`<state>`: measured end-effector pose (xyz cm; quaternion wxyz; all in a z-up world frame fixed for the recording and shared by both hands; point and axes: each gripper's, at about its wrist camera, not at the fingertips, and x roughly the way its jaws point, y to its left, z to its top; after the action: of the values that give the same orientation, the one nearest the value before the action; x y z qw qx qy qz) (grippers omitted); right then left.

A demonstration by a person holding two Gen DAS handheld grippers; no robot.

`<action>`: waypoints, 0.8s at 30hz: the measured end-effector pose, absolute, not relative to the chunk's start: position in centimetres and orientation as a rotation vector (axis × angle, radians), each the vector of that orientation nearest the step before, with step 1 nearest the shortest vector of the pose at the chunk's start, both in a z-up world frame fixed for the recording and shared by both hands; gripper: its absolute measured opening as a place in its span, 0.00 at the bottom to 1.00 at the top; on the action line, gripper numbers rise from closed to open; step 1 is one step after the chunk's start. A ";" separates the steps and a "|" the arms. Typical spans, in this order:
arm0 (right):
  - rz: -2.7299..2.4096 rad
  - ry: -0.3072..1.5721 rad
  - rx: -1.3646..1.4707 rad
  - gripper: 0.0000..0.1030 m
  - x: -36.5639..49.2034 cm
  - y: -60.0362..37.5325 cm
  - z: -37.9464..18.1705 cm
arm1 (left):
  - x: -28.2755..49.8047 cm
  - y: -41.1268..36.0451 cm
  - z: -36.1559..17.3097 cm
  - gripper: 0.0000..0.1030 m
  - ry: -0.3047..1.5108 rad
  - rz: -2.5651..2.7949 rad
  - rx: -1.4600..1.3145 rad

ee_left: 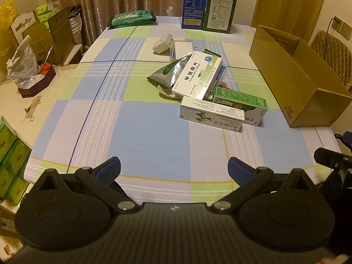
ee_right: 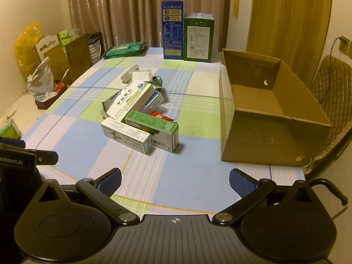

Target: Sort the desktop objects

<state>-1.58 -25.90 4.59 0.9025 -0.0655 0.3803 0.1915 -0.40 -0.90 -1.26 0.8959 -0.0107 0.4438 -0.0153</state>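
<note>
A heap of small objects lies mid-table: a white medicine box (ee_left: 198, 74) (ee_right: 132, 98) on top, a silver foil pouch (ee_left: 169, 72), a white box with green print (ee_left: 211, 114) (ee_right: 126, 135), a green-topped box (ee_left: 241, 101) (ee_right: 154, 127), a red packet (ee_right: 159, 116) and white plastic cases (ee_left: 173, 46) (ee_right: 138, 74). An open cardboard box (ee_left: 292, 81) (ee_right: 264, 114) lies on the table's right side, empty. My left gripper (ee_left: 173, 169) and right gripper (ee_right: 175, 181) are both open and empty, over the near table edge, short of the heap.
A blue carton (ee_left: 193, 2) (ee_right: 172, 30) and a green carton (ee_left: 220, 11) (ee_right: 198, 39) stand at the table's far edge, with a green packet (ee_left: 132, 18) (ee_right: 125, 49) to their left. Boxes and bags crowd the left side (ee_right: 55, 66). A padded chair (ee_right: 330, 88) stands at right.
</note>
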 end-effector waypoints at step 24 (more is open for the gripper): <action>0.404 0.791 -0.141 0.98 -1.6 -25.8 4.5 | -0.5 -0.9 -1.2 0.99 0.924 -0.037 -0.027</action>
<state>-1.55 -25.83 4.54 0.9006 -0.0680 0.3824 0.1951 -0.51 -0.93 -1.15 0.8948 -0.0131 0.4459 -0.0178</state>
